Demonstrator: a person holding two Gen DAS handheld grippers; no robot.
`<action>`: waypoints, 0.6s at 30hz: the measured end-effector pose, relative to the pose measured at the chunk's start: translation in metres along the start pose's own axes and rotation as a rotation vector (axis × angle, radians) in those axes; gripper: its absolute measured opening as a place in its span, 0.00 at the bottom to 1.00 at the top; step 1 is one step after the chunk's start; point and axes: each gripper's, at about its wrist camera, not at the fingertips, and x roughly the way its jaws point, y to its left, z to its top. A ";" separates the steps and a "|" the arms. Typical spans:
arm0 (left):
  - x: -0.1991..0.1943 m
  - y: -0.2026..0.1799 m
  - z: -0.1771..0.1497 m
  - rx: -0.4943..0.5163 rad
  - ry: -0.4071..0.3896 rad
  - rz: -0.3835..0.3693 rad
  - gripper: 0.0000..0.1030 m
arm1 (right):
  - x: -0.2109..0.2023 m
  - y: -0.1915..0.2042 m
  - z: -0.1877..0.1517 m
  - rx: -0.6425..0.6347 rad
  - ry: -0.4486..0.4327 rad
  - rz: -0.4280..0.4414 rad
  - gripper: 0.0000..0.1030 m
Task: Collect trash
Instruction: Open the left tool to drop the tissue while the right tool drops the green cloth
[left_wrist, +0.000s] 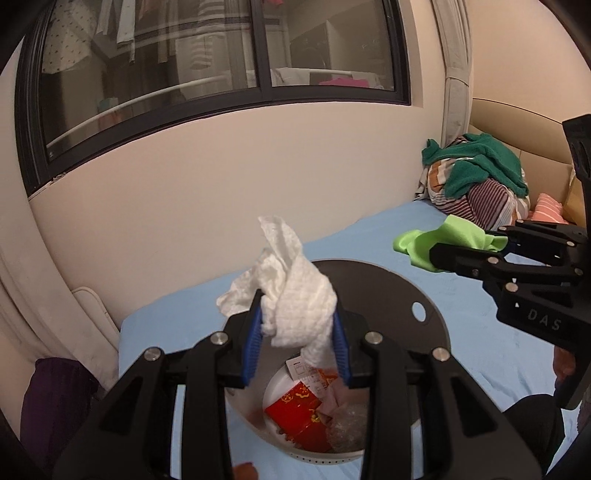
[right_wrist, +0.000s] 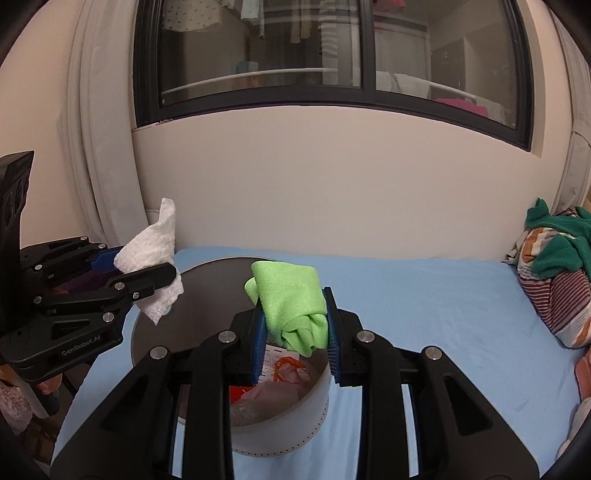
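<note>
The trash bin (right_wrist: 280, 417) sits on the blue bed (right_wrist: 424, 295), and everything here is told from the bin. Its dark lid (right_wrist: 207, 288) stands open behind it. Inside the bin lie a red packet (left_wrist: 299, 417), a printed paper (right_wrist: 275, 360) and some clear wrap (left_wrist: 349, 430). So some trash is already in.

The left gripper (left_wrist: 297, 334) is squeezed narrow on a white paper towel (left_wrist: 291, 295). It holds the towel right above the bin's open top. The right gripper (right_wrist: 293, 328) is squeezed narrow on a green cloth (right_wrist: 291, 299). It hangs over the bin too, just beside the other one.

I think what is left is to let both things go, so they fall in. Then the lid may need to close.

The bin's top is wide and nothing blocks it. The rim is round and close under the jaws. The two tools are near each other over the bin, so there is little room between them. The wall (right_wrist: 332, 184) is behind the bin. A pile of clothes (right_wrist: 554, 266) lies well apart to the right of the bin. The bed on that side is open.
</note>
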 end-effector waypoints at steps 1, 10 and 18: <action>-0.001 0.003 -0.002 -0.006 0.004 0.003 0.33 | 0.004 0.001 0.001 -0.007 0.006 0.012 0.25; 0.016 0.018 -0.025 -0.070 0.091 0.016 0.63 | 0.031 0.012 -0.002 -0.053 0.070 0.048 0.35; 0.015 0.021 -0.030 -0.070 0.108 0.027 0.63 | 0.029 0.001 -0.013 -0.045 0.089 0.053 0.40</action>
